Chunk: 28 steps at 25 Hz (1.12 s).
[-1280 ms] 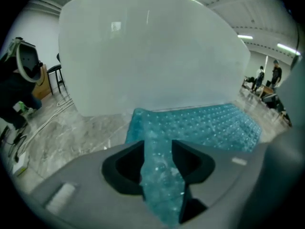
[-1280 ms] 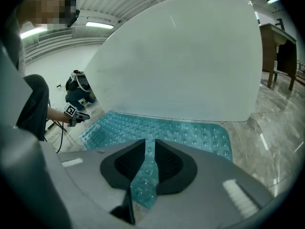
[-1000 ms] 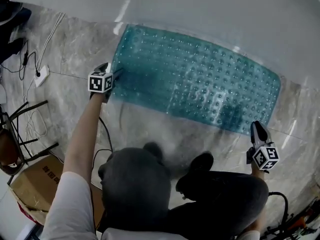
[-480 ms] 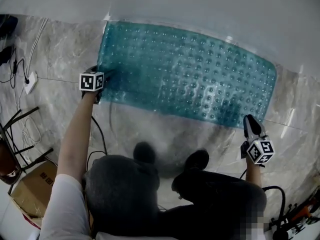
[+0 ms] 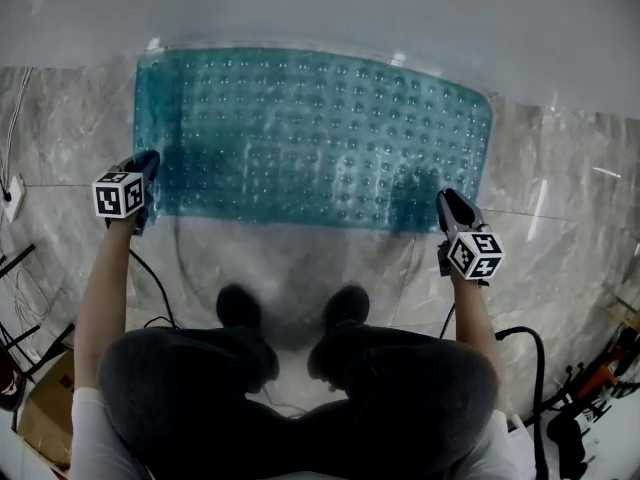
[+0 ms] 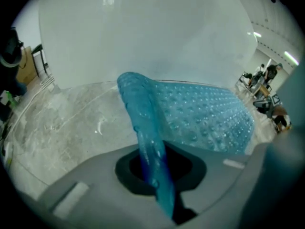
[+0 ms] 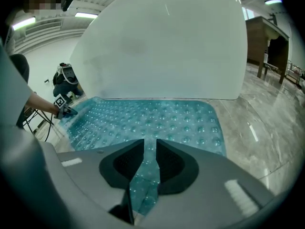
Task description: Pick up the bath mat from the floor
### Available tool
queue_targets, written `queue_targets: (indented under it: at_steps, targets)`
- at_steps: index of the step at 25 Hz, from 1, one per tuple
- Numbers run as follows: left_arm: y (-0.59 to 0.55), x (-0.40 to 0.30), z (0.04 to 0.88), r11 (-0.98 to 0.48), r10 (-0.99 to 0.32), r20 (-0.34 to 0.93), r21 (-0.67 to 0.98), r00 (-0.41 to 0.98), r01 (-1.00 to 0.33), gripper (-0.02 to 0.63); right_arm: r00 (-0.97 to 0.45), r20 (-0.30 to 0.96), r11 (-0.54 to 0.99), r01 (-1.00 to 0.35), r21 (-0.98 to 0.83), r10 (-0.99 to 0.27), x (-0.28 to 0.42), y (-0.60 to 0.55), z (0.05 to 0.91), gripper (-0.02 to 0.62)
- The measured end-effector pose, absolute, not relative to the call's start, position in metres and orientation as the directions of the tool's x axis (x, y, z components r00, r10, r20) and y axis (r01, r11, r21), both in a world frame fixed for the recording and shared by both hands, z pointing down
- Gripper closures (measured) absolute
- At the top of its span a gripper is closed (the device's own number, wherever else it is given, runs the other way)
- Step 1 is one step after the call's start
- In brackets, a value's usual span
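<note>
The mat [image 5: 310,133] lies on the marble floor [image 5: 560,168], its far edge against a white panel [image 5: 320,8] and its near edge close to the person's shoes [image 5: 240,308]. A cable [image 5: 520,330] loops at the right, and a box [image 5: 40,413] is cut off at the lower left. The left gripper [image 5: 148,163], whose jaws have just been closing, pinches the mat's left edge. The right gripper [image 5: 450,203], jaws just eased a shade wider, clamps the near right corner. In the head view the gripper bodies hide both pinches. The gripper views show them, with the left edge lifted in a fold. Only the right gripper view shows a table [image 7: 264,37].
</note>
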<state>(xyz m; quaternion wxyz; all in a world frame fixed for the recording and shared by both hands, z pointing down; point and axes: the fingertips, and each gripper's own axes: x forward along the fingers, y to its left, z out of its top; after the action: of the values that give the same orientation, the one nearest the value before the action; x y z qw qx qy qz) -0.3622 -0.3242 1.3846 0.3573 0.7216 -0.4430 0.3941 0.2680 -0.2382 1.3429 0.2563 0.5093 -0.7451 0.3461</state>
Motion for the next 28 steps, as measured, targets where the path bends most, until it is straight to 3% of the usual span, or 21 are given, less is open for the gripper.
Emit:
queue_targets:
  at_steps: [10,13,17,20,22,24,28]
  targets:
    - [-0.317,-0.31,1.355,-0.403,-0.357,0.816,0.304,0.454,-0.863,0.574,-0.25,0.817,0.172,-0.967,-0.187,-0.52,0.35,-0.262,1.392,0.381]
    - [-0.317,-0.298,1.353,-0.406,-0.359,0.799,0.331,0.482,-0.852,0.572,-0.215,0.843,0.129,-0.976,-0.173,-0.493,0.371,-0.271,1.407,0.296]
    - [-0.318,-0.293,1.354,-0.425,-0.361,0.793,0.329,0.491,-0.843,0.571,-0.181,0.883,0.05,-0.983,-0.177,-0.433,0.393,-0.279,1.429,0.125]
    - [-0.316,-0.292,1.356,-0.43,-0.362,0.787,0.335,0.499,-0.839,0.569,-0.184,0.905,0.046,-0.983,-0.18,-0.383,0.395,-0.278,1.443,0.063]
    - [-0.316,-0.291,1.358,-0.432,-0.368,0.779,0.34,0.508,-0.835,0.568,-0.18,0.909,0.075,-0.984,-0.164,-0.376,0.393,-0.28,1.447,0.06]
    - [-0.317,-0.289,1.357,-0.437,-0.375,0.768,0.347,0.519,-0.83,0.566,-0.184,0.909,0.104,-0.982,-0.156,-0.374,0.385,-0.283,1.445,0.108]
    - [-0.314,-0.281,1.352,-0.443,-0.379,0.75,0.367,0.542,-0.818,0.568,-0.242,0.907,0.141,-0.969,-0.205,-0.344,0.366,-0.275,1.444,0.298]
